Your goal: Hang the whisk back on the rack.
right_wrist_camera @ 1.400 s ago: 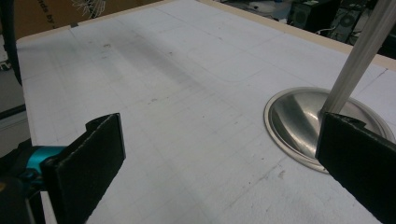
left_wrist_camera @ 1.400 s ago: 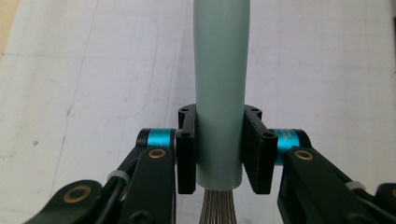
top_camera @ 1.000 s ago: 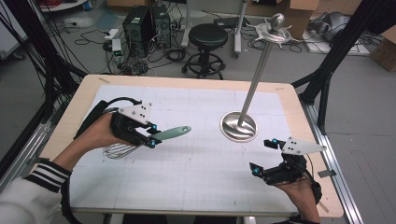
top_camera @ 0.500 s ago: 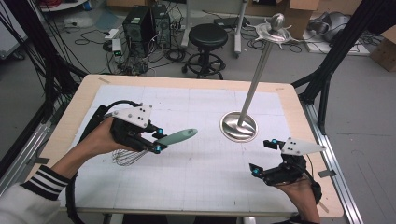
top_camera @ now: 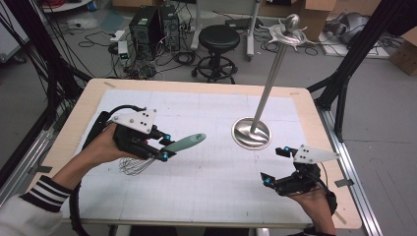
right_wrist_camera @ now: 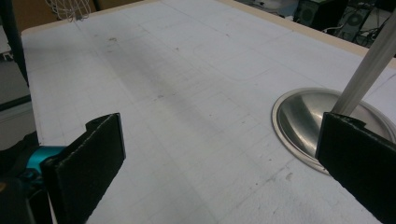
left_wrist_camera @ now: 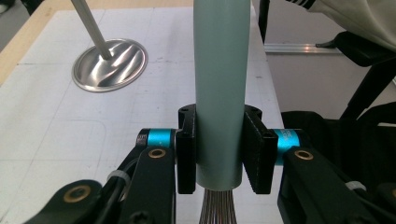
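A person sits at a white gridded surface (top_camera: 196,196) with a gripper in each hand. The left gripper (top_camera: 162,147) is clenched on a whisk (top_camera: 169,150), its pads clamped on the pale green handle close to where the wires begin, as the left gripper view shows plainly. The whisk is held off the surface at its left side: the handle points right and slightly away, toward a metal stand (top_camera: 268,93), and the wire head (top_camera: 135,164) hangs back under the hand. The stand (a tall thin pole on a round steel base, with hooks at the top) sits right of centre, leaning toward the far right. So the whisk's long axis already runs roughly along the line from the left hand to the stand, which lies well apart to its right; any move to hang the whisk would likely carry it rightward and up. The right gripper (top_camera: 275,164) rests near the front right corner, released, with nothing between its wide-set jaws; it is the nearer to the stand's base (right_wrist_camera: 327,121), which lies just ahead of it.
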`<move>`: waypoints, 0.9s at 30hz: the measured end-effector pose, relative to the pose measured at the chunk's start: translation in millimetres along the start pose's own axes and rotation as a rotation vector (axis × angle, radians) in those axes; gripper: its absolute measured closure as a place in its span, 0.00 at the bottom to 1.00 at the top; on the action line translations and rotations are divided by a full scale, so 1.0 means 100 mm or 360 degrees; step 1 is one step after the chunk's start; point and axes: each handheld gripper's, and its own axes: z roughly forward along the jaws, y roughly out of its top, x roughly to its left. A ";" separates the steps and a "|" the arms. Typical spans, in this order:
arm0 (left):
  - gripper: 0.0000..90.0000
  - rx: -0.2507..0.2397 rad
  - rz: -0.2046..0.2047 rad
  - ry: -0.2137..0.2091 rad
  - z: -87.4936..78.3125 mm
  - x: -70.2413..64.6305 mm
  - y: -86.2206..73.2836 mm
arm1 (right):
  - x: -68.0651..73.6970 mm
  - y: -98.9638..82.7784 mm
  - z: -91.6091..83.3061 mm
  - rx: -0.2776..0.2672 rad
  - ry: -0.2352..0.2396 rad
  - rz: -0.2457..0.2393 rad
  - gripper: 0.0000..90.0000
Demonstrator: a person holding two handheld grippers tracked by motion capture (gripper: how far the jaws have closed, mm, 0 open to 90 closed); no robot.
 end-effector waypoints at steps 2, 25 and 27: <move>0.77 -0.0008 -0.0005 0.0004 0.00 0.00 -0.02 | 0.01 0.01 0.01 0.0006 0.0010 -0.0013 0.01; 0.77 -0.0081 0.0020 -0.0023 -0.01 -0.03 -0.02 | 0.14 0.45 0.13 0.0034 0.0273 -0.0241 0.01; 0.77 -0.0085 0.0023 -0.0028 -0.01 -0.03 -0.02 | 0.17 0.52 0.15 0.0034 0.0304 -0.0264 0.01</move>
